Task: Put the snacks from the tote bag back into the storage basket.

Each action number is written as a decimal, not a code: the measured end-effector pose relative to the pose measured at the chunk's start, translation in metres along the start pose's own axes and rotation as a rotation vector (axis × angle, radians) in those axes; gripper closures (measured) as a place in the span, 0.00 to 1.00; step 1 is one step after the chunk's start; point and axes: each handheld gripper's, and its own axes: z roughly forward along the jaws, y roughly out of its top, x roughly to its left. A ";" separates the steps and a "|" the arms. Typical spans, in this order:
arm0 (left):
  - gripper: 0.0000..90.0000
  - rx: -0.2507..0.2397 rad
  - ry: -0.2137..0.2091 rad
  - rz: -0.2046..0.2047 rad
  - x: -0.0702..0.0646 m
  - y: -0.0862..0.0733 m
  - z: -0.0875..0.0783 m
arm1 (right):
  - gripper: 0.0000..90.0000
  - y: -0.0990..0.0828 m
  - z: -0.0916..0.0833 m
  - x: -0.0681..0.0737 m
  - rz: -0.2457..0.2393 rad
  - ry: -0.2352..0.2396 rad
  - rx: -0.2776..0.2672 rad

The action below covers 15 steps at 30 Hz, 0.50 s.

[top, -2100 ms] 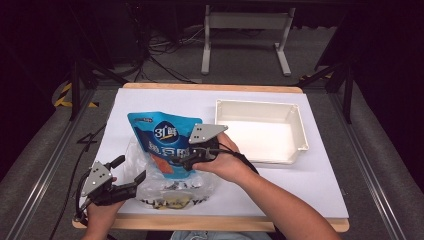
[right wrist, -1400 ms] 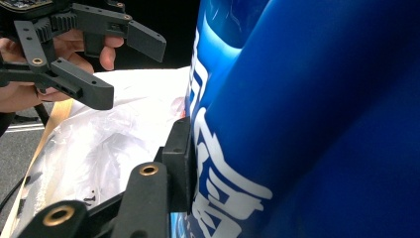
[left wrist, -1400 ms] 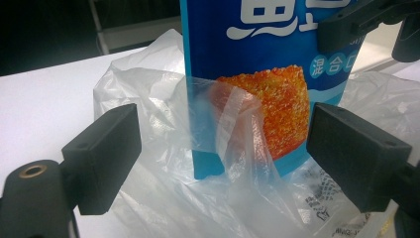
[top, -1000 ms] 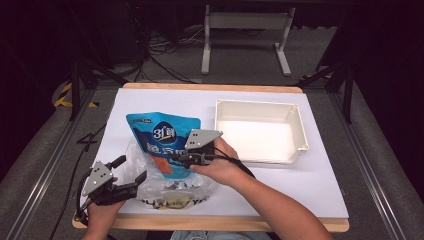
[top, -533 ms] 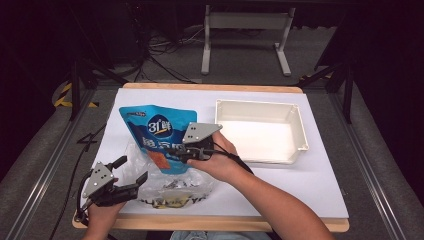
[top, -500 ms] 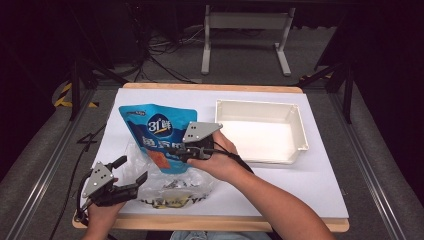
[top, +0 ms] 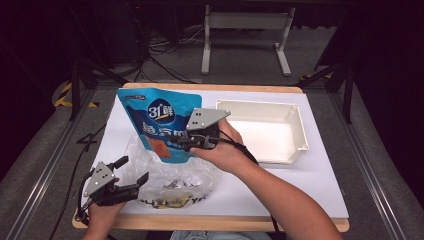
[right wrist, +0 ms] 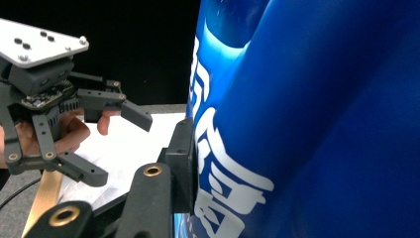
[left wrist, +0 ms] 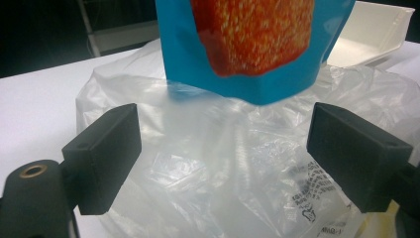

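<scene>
Up above the middle of the white desk (top: 310,185), the right claw (top: 172,142) is held level, pointing toward the person's left, with the right hand (top: 225,150) wrapped round its body and the forearm running in from the bottom right of the high view. Its jaws are clamped on the lower part of the glossy blue stand-up food pouch with white lettering and an orange picture (top: 162,122), which hangs upright in the air, its bottom edge just over the crumpled clear plastic bag (top: 170,175). In the right gripper view one black pad presses flat against the blue film.

Low at the near left corner of the desk, the left claw (top: 131,174) lies almost level in the left hand (top: 100,215), aimed at the plastic bag. Its jaws stand wide apart with nothing pinched; the left gripper view shows the bag beyond and between the two pads and the pouch's bottom hanging above it.

Counted: one blue pouch, one clear plastic bag, one shallow white rectangular plastic tray (top: 300,130) at the far right of the desk, two claws.
</scene>
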 end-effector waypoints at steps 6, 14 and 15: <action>0.16 0.002 0.000 -0.003 0.000 0.000 0.000 | 0.68 0.010 -0.007 -0.005 -0.014 -0.008 -0.018; 0.16 0.002 0.000 -0.003 0.000 0.000 0.001 | 0.68 0.019 -0.015 -0.007 -0.010 -0.007 -0.028; 0.16 0.002 0.000 -0.003 0.000 0.000 0.001 | 0.68 0.019 -0.015 -0.007 -0.010 -0.007 -0.028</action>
